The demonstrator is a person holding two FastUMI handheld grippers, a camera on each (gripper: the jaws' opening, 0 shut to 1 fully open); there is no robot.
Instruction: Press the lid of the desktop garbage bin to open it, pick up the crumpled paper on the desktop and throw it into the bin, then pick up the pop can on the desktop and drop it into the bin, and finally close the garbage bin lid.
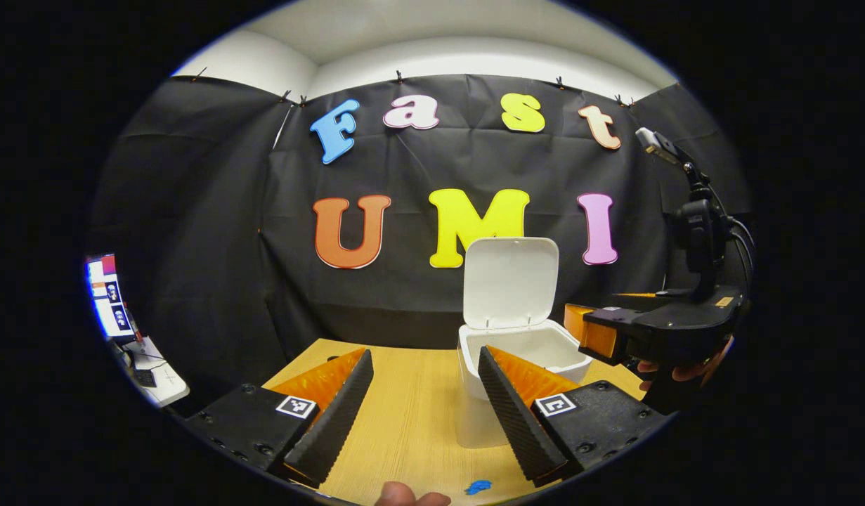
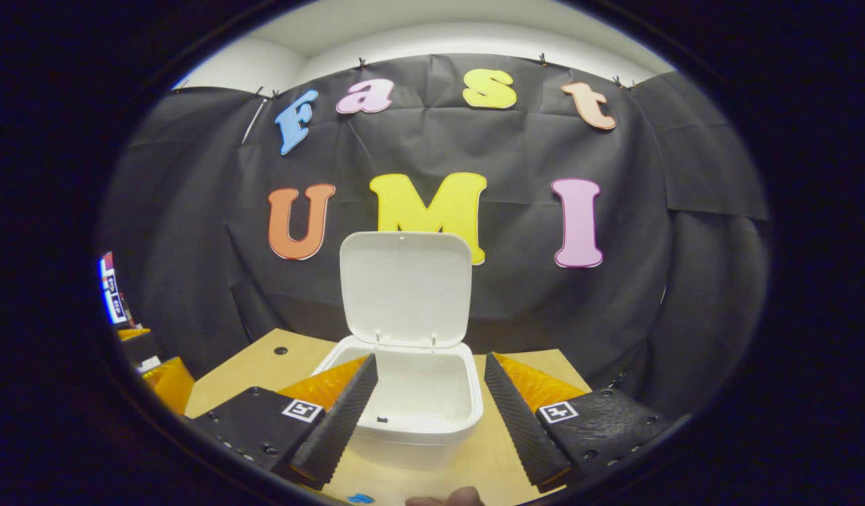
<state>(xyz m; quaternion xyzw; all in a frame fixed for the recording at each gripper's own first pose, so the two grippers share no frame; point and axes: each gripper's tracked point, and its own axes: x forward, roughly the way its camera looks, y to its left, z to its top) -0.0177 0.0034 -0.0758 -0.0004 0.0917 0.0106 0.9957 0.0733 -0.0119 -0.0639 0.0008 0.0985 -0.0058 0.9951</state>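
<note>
This is a staged recording booth of the lab or studio kind, not a lived-in room. Black cloth (image 1: 193, 232) is clipped up along its top edge as a backdrop on the back and side walls, with plain white wall and ceiling (image 1: 474, 42) showing above it. A light wooden tabletop (image 1: 411, 414) stands in front of the cloth. Off to the left, a lit computer screen (image 1: 107, 295) sits above a white desk (image 1: 158, 372) with cables.
</note>
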